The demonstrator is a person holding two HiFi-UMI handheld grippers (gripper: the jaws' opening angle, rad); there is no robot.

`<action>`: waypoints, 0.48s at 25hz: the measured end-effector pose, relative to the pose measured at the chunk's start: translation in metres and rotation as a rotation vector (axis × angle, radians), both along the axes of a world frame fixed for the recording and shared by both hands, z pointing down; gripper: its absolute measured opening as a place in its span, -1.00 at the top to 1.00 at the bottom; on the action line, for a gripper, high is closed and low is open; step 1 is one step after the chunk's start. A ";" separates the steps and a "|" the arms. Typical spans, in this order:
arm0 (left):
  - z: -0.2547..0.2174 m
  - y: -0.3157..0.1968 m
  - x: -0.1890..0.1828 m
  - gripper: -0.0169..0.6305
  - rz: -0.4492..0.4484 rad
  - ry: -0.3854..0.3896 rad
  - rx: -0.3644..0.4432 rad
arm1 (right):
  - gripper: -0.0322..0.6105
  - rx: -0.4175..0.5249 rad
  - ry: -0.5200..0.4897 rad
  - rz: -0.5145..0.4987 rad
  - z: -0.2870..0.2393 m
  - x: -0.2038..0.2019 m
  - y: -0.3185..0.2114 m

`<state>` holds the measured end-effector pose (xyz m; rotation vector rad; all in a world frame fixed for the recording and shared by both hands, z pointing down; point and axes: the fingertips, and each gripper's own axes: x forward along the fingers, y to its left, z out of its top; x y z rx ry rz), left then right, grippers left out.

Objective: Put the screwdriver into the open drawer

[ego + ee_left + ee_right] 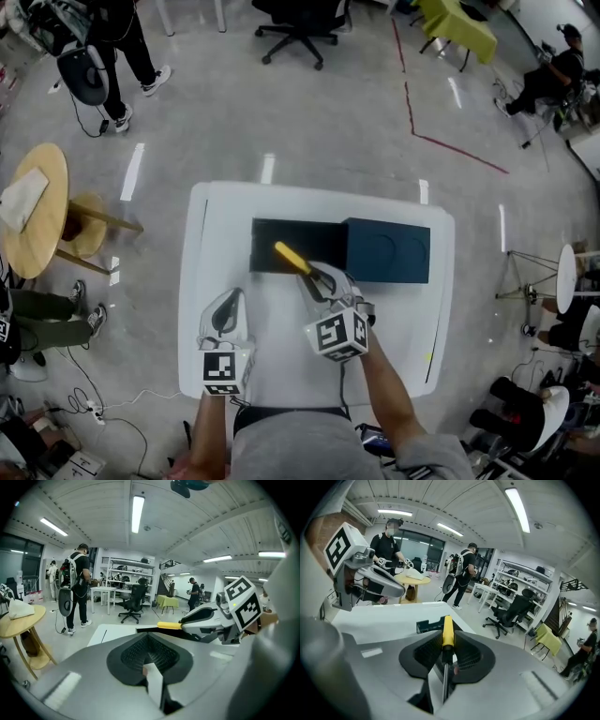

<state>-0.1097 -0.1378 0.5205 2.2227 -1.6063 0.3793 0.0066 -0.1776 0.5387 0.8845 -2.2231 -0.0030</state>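
- Yellow-handled screwdriver (292,258), dark shaft clamped between the right gripper (319,281) jaws, handle reaching over the open dark drawer (272,236).
- Left gripper (225,314) jaws together, holding nothing, over the white surface (211,253) near its front-left edge.

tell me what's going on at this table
A person stands at a white table with a gripper in each hand. The right gripper is shut on a yellow-handled screwdriver, whose handle reaches out over the open drawer of a small dark box. The screwdriver is not yet laid in the drawer. The left gripper is empty, jaws together, and hangs above the table beside the right one.
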 end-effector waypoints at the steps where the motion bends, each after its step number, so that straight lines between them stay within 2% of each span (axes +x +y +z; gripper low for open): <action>1: 0.003 -0.001 -0.002 0.91 -0.003 0.003 -0.005 | 0.65 -0.007 0.002 -0.005 0.003 -0.002 -0.002; 12: 0.037 -0.016 -0.011 0.91 -0.013 0.028 -0.054 | 0.66 -0.061 0.047 -0.065 0.040 -0.024 -0.024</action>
